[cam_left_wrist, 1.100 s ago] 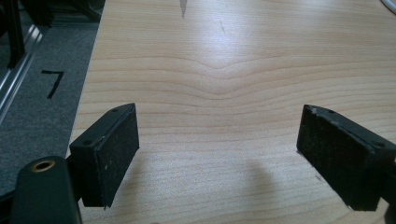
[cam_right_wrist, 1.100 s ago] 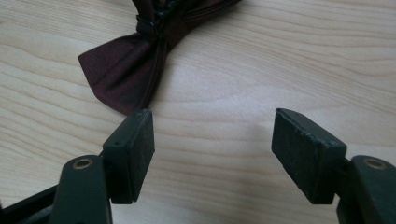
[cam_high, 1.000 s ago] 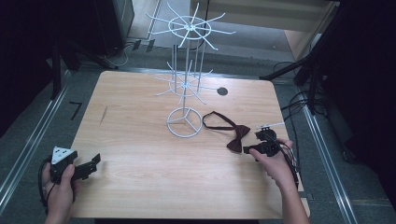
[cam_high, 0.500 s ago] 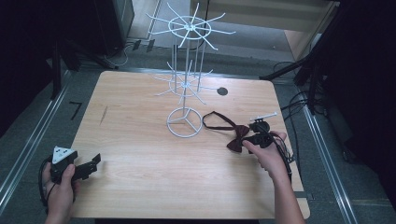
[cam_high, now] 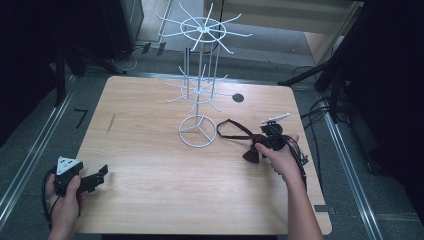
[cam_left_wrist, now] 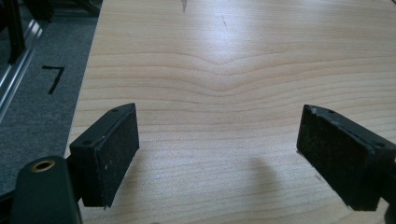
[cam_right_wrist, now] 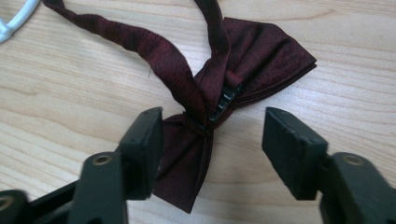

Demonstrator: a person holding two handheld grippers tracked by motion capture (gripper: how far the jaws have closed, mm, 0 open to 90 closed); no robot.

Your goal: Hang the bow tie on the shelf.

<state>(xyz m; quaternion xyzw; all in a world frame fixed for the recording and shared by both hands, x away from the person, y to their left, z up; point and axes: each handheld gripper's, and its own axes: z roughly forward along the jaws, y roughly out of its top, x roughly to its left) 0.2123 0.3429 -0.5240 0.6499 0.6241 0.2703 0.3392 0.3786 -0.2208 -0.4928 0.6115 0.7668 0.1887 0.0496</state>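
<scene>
From my seat at the remote station, I took the white wire stand (cam_high: 199, 95) near the middle of the wooden table (cam_high: 165, 200) as my marker. Nearest to me, well to the left of the stand and down at the table's near left corner, my left gripper (cam_high: 95, 177) rested in the person's left hand (cam_high: 64, 200), grey three-cornered plate on top; in the left gripper view its jaws stood wide apart over bare wood grain, grasping nothing (cam_left_wrist: 219, 149). Farther in, to the right of the stand's ring base (cam_high: 198, 131), my right gripper (cam_high: 270, 142) sat in the person's right hand (cam_high: 280, 159), low over the dark red bow tie (cam_high: 251, 149). In the right gripper view the jaws were released, one on either side of the tie's knot (cam_right_wrist: 212, 133), the left pad (cam_right_wrist: 152, 149) just beside or touching the lower wing; I could not tell which. The tie (cam_right_wrist: 243, 60) lay flat on the table, its thin strap (cam_high: 231, 129) looping back toward the ring base. Beyond the stand, a small black round mark (cam_high: 238, 98) showed near the table's far edge, to the right of the pole.
</scene>
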